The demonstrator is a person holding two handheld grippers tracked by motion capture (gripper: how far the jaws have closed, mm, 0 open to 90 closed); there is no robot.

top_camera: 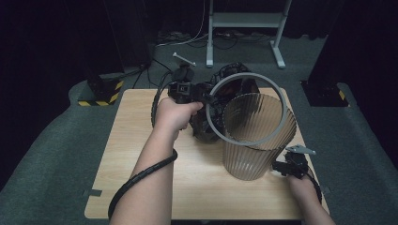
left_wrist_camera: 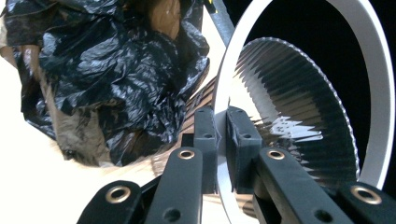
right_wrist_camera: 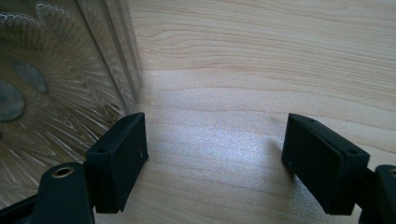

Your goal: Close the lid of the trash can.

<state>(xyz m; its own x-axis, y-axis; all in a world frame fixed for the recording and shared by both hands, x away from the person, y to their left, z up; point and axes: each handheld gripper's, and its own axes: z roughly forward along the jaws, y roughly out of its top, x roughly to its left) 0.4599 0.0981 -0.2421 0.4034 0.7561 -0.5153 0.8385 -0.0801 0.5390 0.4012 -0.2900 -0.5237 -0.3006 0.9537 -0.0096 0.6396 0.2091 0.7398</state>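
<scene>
Gripping the grey ring [top_camera: 247, 108] in my left gripper [top_camera: 206, 97], I have it tilted in the middle of the high view, its lower arc hanging over the mouth of the ribbed translucent bin [top_camera: 257, 138]. In the left gripper view my two black jaws are squeezed nearly together at bottom centre, clamped on the ring's [left_wrist_camera: 373, 88] thin pale band, one pad on either face of it. Through the hoop I see the bin's [left_wrist_camera: 303, 116] fluted wall, glinting. To the upper left of that view sits the crumpled black plastic bag [left_wrist_camera: 112, 74], with brown patches showing through it.

In the high view that bag [top_camera: 209, 119] lies on the wooden table [top_camera: 141, 154] just behind and left of the bin, right beside my left hand [top_camera: 174, 114].

Over at lower right of the high view, my right gripper [top_camera: 280, 168] sits low by the foot of the bin. In the right gripper view its jaws stand wide apart with bare tabletop [right_wrist_camera: 261, 70] between them, holding nothing; the left pad is just beside the bin's [right_wrist_camera: 56, 93] ribbed wall at the left edge, and whether they touch I cannot tell.
</scene>
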